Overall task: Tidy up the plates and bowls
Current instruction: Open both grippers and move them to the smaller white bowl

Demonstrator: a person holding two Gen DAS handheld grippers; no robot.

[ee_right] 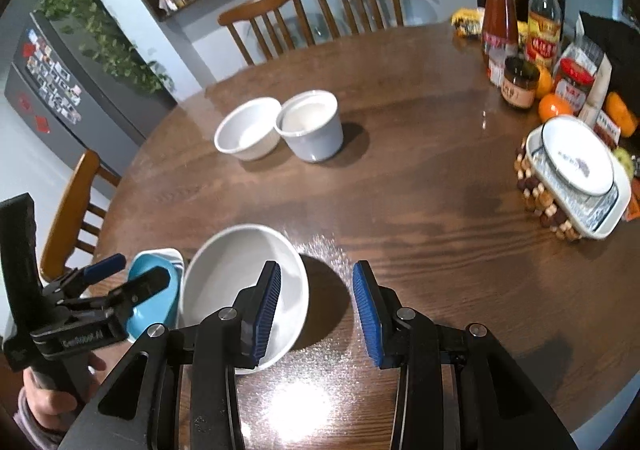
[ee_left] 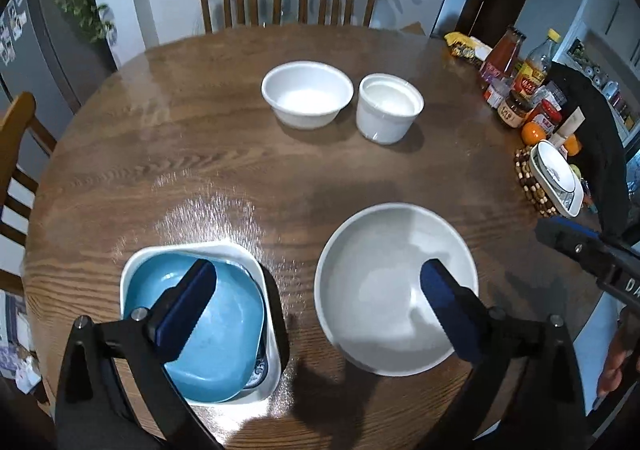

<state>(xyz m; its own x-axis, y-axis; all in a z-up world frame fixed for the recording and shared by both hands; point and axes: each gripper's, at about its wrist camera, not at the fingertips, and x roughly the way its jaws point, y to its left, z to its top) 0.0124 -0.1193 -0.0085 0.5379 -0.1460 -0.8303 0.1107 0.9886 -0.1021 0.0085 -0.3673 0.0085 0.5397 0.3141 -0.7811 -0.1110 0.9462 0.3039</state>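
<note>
Table (ee_left: 200, 122): round, wood, under both claws.

Big white bowl (ee_left: 396, 290): on the table, straddled by neither claw. In the left wrist view it sits under the left claw's right finger, which only overlaps it in view; no contact visible. In the right wrist view it sits under the right claw's left finger, the rim just past the pad; I can't tell if they touch.

Blue dish (ee_left: 216, 338): nested in a white square dish (ee_left: 132, 266), left of the big bowl, under the left claw's left finger.

Two small white bowls (ee_left: 307, 93) and (ee_left: 389, 107): side by side, well ahead of both claws, untouched.

Dish stack on a bead trivet (ee_right: 576, 178): far right of the right claw, next to bottles and jars (ee_right: 520, 38).

Left claw (ee_left: 318, 292): jaws spread as wide as they go, nothing between the pads, holding nothing.

Right claw (ee_right: 316, 310): jaws partly apart, bare table in the gap, holding nothing.
</note>
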